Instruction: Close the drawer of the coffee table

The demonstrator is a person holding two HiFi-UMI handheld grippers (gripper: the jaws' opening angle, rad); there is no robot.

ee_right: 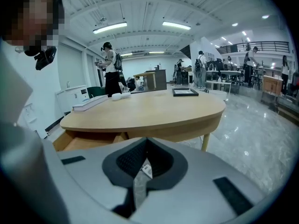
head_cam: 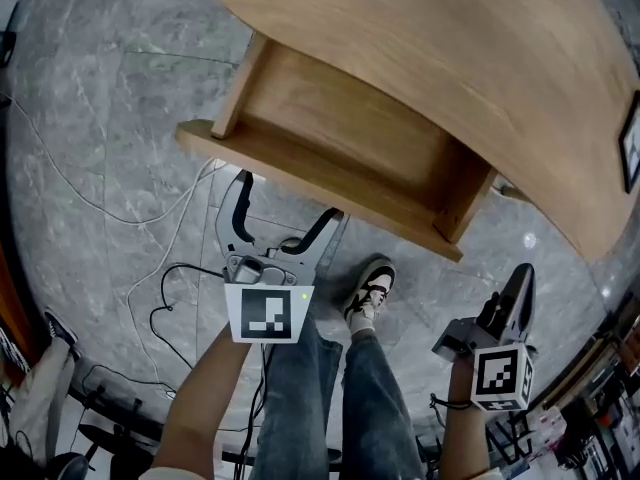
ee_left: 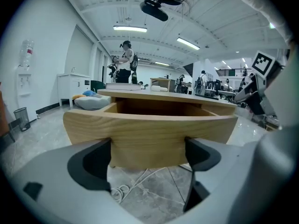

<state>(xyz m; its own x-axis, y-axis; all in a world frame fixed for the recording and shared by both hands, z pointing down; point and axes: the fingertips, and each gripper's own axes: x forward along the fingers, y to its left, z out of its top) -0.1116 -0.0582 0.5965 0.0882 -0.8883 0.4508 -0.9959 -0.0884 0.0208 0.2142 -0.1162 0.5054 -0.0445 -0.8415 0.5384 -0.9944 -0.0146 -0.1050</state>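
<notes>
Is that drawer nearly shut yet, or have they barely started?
Barely started. Nothing looks done: the drawer stands pulled far out of the coffee table. In hand: the left gripper, jaws open, faces its front; contact is unclear. The right gripper is shut and empty, off to the side. Left: pushing the drawer in.

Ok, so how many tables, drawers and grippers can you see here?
Coffee table: 1
Drawer: 1
Grippers: 2, the left gripper and the right gripper
Total: 4
</notes>
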